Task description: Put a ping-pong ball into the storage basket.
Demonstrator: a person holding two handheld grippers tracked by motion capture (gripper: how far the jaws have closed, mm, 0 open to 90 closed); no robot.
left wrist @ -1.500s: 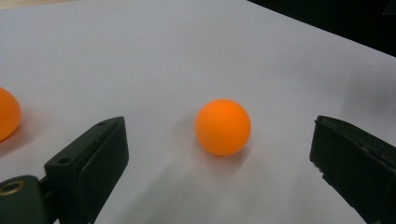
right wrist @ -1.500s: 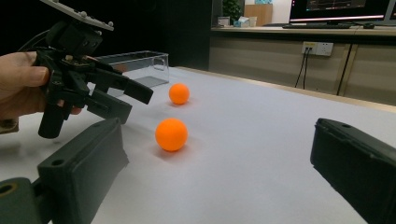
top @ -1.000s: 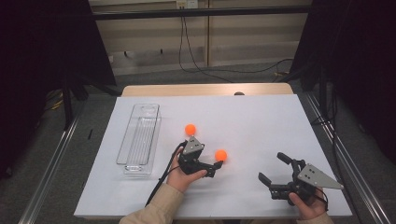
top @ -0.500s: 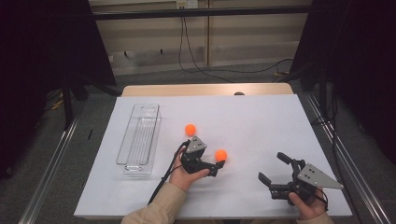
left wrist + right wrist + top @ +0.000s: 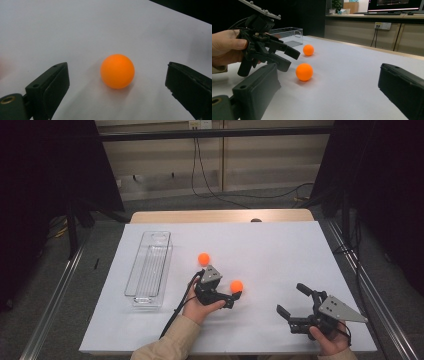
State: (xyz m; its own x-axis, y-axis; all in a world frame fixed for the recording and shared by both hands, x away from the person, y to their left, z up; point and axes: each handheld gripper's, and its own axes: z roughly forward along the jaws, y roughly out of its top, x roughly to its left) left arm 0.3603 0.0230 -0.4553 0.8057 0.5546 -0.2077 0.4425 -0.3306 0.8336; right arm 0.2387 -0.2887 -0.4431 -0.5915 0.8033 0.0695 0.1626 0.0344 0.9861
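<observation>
Fingers of left gripper (image 5: pixel 234 296) spread wide around near orange ball (image 5: pixel 117 71), untouched, right gripper (image 5: pixel 294 302) fingers likewise spread, empty

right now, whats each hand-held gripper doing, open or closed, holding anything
Left hand-held gripper: open, jaws either side of the near orange ball, not touching it.
Right hand-held gripper: open, holding nothing.

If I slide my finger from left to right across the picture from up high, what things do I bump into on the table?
Clear tray → far orange ball → left tongs → right tongs.
</observation>
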